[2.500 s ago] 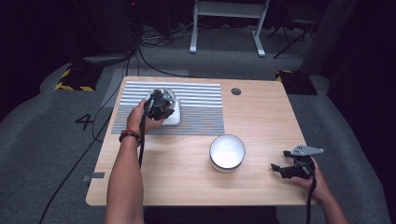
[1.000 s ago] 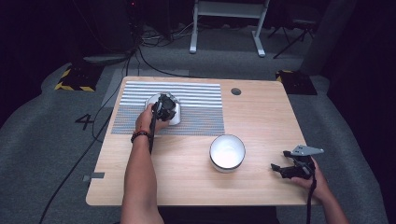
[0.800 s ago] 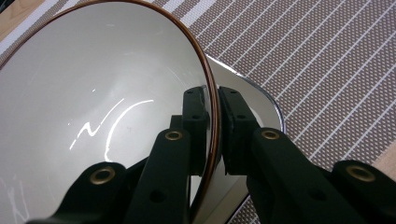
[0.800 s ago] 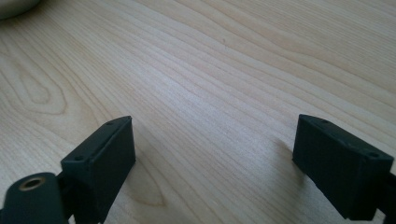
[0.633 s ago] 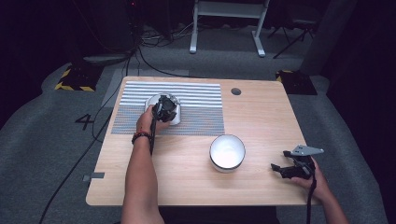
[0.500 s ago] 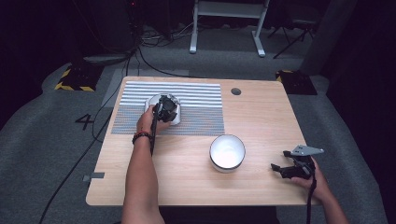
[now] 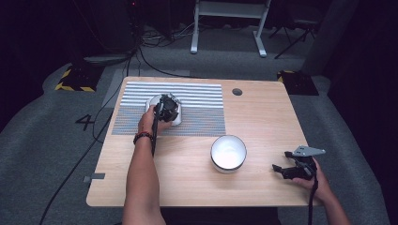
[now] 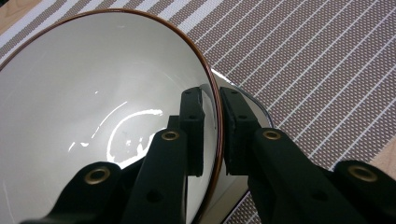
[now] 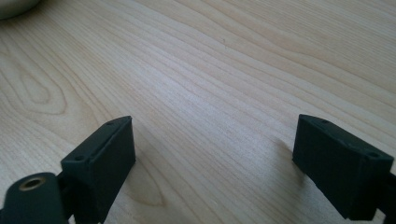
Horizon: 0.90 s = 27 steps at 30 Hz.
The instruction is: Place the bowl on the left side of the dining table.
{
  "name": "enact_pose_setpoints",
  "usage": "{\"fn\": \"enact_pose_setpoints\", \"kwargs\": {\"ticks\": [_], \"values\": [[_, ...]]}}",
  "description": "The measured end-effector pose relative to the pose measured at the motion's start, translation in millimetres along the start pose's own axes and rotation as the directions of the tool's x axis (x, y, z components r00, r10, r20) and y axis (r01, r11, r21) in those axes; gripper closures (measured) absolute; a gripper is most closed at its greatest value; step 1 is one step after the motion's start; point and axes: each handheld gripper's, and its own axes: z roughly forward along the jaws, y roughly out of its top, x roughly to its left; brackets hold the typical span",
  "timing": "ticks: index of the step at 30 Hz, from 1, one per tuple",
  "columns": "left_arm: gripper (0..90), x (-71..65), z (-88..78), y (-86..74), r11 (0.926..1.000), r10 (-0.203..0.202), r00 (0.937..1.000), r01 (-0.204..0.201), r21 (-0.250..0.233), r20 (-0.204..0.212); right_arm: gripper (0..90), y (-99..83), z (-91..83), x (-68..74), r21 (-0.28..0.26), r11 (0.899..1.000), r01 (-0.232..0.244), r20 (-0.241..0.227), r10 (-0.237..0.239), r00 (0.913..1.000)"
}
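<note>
Left tongs (image 8: 212, 135) — clamped on the rim of a brown-edged white bowl (image 8: 93, 93), one jaw inside, one outside, over the striped mat (image 8: 317, 60). Right tongs (image 9: 212, 163) — jaws wide apart, empty, above bare table (image 9: 210, 70); second white bowl (image 7: 228, 153) to their left.

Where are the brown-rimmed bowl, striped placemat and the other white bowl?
brown-rimmed bowl (image 8: 93, 79), left gripper view, white inner wall
striped placemat (image 7: 202, 108), high view, bare right part
other white bowl (image 7: 228, 153), high view, inside bottom
</note>
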Motion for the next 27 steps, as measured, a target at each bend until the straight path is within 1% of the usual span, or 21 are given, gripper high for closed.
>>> {"fn": "enact_pose_setpoints", "kwargs": {"ticks": [2,4,6,7,9,14,18,20,21,23,26,27], "values": [[79.8,0.8,-0.2,0.7,0.9999,0.010,0.9999,-0.010,-0.003,0.000,13.1,0.0,0.0,-0.1,0.000,1.000,0.001,0.000,-0.001,1.0000],[79.6,1.0,-0.7,0.9,0.9999,0.007,0.9999,-0.007,-0.009,-0.007,13.1,0.0,0.0,0.0,0.000,1.000,0.000,0.000,0.000,1.0000],[79.3,0.9,-1.1,1.1,0.9999,0.006,1.0000,-0.006,-0.008,-0.004,13.1,0.0,0.0,0.0,0.000,1.000,0.000,0.000,0.000,1.0000],[79.3,0.1,-1.5,0.8,0.9999,-0.005,1.0000,0.005,-0.010,0.002,13.1,0.0,0.0,0.0,0.000,1.000,0.000,0.000,0.000,1.0000],[79.2,0.8,-2.8,0.6,0.9999,-0.004,1.0000,0.004,-0.014,-0.005,13.1,0.0,0.0,0.0,0.000,1.000,0.000,0.000,0.000,1.0000],[77.2,1.6,-4.4,0.4,0.9998,-0.005,1.0000,0.005,-0.021,-0.005,13.1,0.0,0.0,0.0,0.000,1.000,0.000,0.000,0.000,1.0000],[73.8,2.3,-5.7,0.4,0.9996,-0.008,0.9999,0.008,-0.027,-0.011,13.1,0.0,0.0,-0.1,0.000,1.000,0.001,0.000,-0.001,1.0000],[72.6,3.2,-6.8,0.4,0.9997,-0.008,1.0000,0.008,-0.023,-0.002,13.1,0.0,0.0,0.0,0.000,1.000,0.000,0.000,0.000,1.0000],[71.4,3.3,-7.0,0.3,0.9995,-0.012,0.9999,0.012,-0.031,-0.009,13.1,0.0,0.0,0.0,0.000,1.000,0.000,0.000,0.000,1.0000],[70.5,4.5,-8.8,0.0,0.9989,-0.019,0.9998,0.018,-0.042,-0.004,13.1,0.0,0.0,0.0,0.000,1.000,0.000,0.000,0.000,1.0000],[69.0,5.4,-12.0,-0.2,0.9988,-0.021,0.9998,0.021,-0.045,-0.002,13.1,0.0,0.0,0.0,0.000,1.000,0.000,0.000,0.000,1.0000],[67.7,5.4,-12.5,-0.4,0.9984,-0.023,0.9997,0.023,-0.051,-0.007,13.1,0.0,0.0,0.0,0.000,1.000,0.000,0.000,0.000,1.0000]]}}
